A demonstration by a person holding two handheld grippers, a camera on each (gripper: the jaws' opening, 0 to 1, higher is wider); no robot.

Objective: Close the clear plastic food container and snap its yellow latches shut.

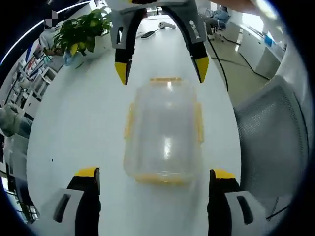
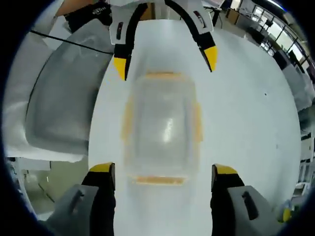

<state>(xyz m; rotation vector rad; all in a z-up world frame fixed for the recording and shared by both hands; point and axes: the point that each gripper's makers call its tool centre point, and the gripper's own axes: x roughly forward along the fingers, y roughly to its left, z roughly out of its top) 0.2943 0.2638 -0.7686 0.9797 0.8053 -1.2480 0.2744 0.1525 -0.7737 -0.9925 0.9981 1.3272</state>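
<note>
Clearly not latched yet. Container (image 1: pixel 164 132) lying on white table (image 1: pixel 74 123), lid on top, dead centre between both tools. Left gripper (image 1: pixel 154 173) at 6 o'clock in the left gripper view, jaws spread wide on either side of the near end, touching nothing. Right gripper (image 1: pixel 161 68) at 12 o'clock opposite, likewise spread, tips hovering just beyond the far end. Yellow latches (image 1: pixel 198 123) visible along all four sides, apparently hanging loose; hard to tell whether any has caught.

Likely trouble: pressing one latch before seating the lid evenly, tipping a corner up. Also sliding — slick table, light box, nothing bracing it if one tool pushes alone. Grey chair (image 1: pixel 275 132) at 3 o'clock, close by the table edge; plant (image 1: pixel 81 32) at 10 o'clock, well apart.
</note>
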